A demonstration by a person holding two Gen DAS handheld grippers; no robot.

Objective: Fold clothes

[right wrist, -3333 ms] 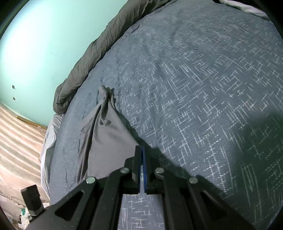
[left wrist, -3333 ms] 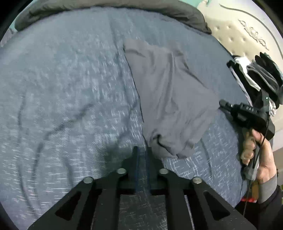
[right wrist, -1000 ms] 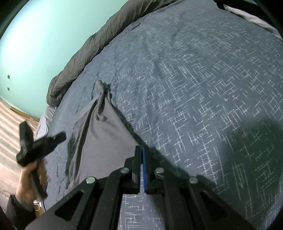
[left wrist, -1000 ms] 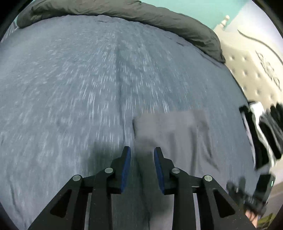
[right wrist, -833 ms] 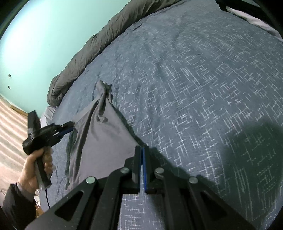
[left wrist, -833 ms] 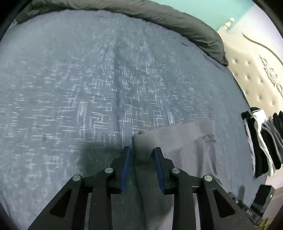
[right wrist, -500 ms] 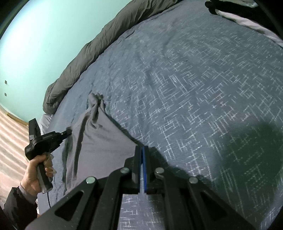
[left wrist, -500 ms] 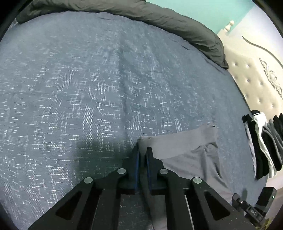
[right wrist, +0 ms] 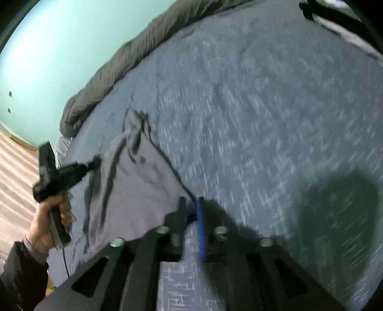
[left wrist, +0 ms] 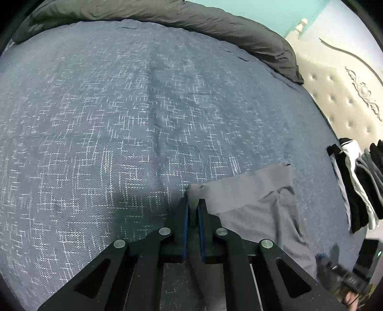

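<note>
A grey garment (left wrist: 251,203) lies spread on a bed covered by a blue-grey bedspread (left wrist: 107,131) with a white crosshatch pattern. In the left wrist view the garment sits at the near right of the bed, its folded far edge running rightwards from the left tongs (left wrist: 192,203). Those tongs are closed down on the garment's far left corner, a pinch of grey cloth showing between the 2 blue pads (left wrist: 183,224).

In the right wrist view the garment (right wrist: 136,189) stretches from the near centre away to the far left, ending in a bunched, wrinkled tip. The right tongs (right wrist: 190,208) sit at its near right corner with their jaws opening; a clear gap shows between the pads and the cloth edge lies at that gap, no longer pressed. This view is blurred, so finer contact cannot be told.

At the left of the same view a person's left hand (right wrist: 47,222), in a dark sleeve, grips the handle of the left tongs, whose tip meets the garment's left edge.

A rolled dark grey duvet (left wrist: 191,21) lines the far edge of the bed. A stack of folded black, white and grey clothes (left wrist: 359,181) rests at the right edge, next to a cream tufted headboard (left wrist: 342,95)
</note>
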